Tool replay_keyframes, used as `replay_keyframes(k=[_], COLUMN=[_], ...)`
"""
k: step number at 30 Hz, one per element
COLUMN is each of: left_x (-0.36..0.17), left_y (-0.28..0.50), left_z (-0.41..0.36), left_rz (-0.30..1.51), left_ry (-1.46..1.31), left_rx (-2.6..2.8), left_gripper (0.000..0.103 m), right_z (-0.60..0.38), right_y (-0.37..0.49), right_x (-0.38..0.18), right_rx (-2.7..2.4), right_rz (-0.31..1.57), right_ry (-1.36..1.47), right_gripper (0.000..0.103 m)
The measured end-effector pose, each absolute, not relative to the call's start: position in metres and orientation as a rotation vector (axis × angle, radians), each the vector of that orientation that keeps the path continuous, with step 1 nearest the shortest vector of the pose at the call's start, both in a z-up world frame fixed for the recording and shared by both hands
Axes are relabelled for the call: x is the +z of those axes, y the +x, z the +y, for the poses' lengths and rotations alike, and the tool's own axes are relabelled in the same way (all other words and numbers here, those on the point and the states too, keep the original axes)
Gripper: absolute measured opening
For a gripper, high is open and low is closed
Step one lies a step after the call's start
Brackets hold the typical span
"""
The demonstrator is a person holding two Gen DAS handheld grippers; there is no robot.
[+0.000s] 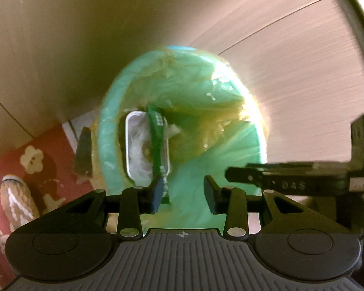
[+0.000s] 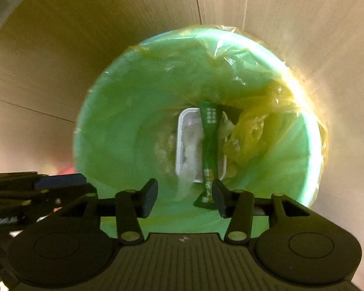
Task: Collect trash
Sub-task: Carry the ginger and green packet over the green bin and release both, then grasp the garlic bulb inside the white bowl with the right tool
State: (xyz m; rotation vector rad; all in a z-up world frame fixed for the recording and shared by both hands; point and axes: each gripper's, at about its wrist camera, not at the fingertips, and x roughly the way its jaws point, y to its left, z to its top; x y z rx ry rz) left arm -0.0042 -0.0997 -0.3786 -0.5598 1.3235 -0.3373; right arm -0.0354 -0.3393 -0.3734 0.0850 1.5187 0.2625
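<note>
Left wrist view: the bin (image 1: 182,121) stands on a wood floor (image 1: 291,72), a red mat (image 1: 36,145) at left. The left gripper (image 1: 182,194) is wide, empty, above the rim.

Right wrist view: the right gripper (image 2: 184,197) is part-open, holding nothing; the green sachet (image 2: 210,145) lies below on a white tray (image 2: 182,143) inside the bin.

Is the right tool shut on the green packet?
No. The right tool stands open above the bin, and the green packet lies across the white tray inside.

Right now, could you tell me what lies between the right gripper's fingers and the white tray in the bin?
In the right wrist view, only the green sachet hangs between the open right gripper and the white tray.
</note>
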Motion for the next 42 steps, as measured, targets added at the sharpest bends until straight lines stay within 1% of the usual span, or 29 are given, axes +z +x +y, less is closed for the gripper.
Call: replay_keyframes(k=[3, 7, 12, 15, 18, 20, 23, 25, 27, 30, 34, 38, 42], left_x=[-0.343, -0.265, -0.146, -0.094, -0.063, -0.048, -0.034, -0.037, -0.043, -0.048, -0.051, -0.055, -0.058], left_y=[-0.008, -0.008, -0.002, 0.007, 0.018, 0.026, 0.035, 0.046, 0.055, 0.058, 0.054, 0.051, 0.048], left_z=[-0.101, -0.103, -0.085, -0.056, -0.022, 0.005, 0.049, 0.075, 0.101, 0.126, 0.143, 0.15, 0.15], left_rz=[1.278, 1.185, 0.993, 0.891, 0.812, 0.779, 0.735, 0.739, 0.759, 0.76, 0.765, 0.773, 0.765], left_ry=[-0.54, -0.487, -0.422, -0.404, -0.386, -0.38, -0.375, -0.394, -0.419, -0.468, -0.461, -0.457, -0.475], left_rx=[-0.373, -0.455, -0.505, -0.46, -0.383, -0.306, -0.194, -0.127, -0.082, -0.099, -0.173, -0.205, -0.196], left_gripper=[0.041, 0.041, 0.041, 0.041, 0.041, 0.041, 0.041, 0.041, 0.041, 0.041, 0.041, 0.041, 0.041], right_z=[-0.343, -0.344, -0.326, -0.316, -0.299, -0.275, -0.229, -0.189, -0.146, -0.083, -0.019, 0.014, 0.01], right_y=[-0.049, -0.073, -0.08, -0.064, -0.041, -0.02, 0.014, 0.04, 0.068, 0.117, 0.182, 0.222, 0.239], right_x=[-0.35, -0.29, -0.184, -0.132, -0.087, -0.06, -0.025, -0.006, 0.005, 0.008, -0.019, -0.05, -0.074], right_rx=[0.218, 0.179, 0.095, 0.081, 0.116, 0.154, 0.179, 0.237, 0.301, 0.368, 0.295, 0.181, 0.102], right_rz=[1.499, 1.427, 1.175, 1.06, 0.975, 0.924, 0.833, 0.767, 0.71, 0.689, 0.662, 0.659, 0.661], right_ry=[0.116, 0.175, 0.095, 0.165, 0.238, 0.226, 0.193, 0.171, 0.145, 0.069, -0.104, -0.206, -0.215], right_gripper=[0.049, 0.049, 0.051, 0.053, 0.053, 0.053, 0.053, 0.053, 0.052, 0.051, 0.051, 0.051, 0.052])
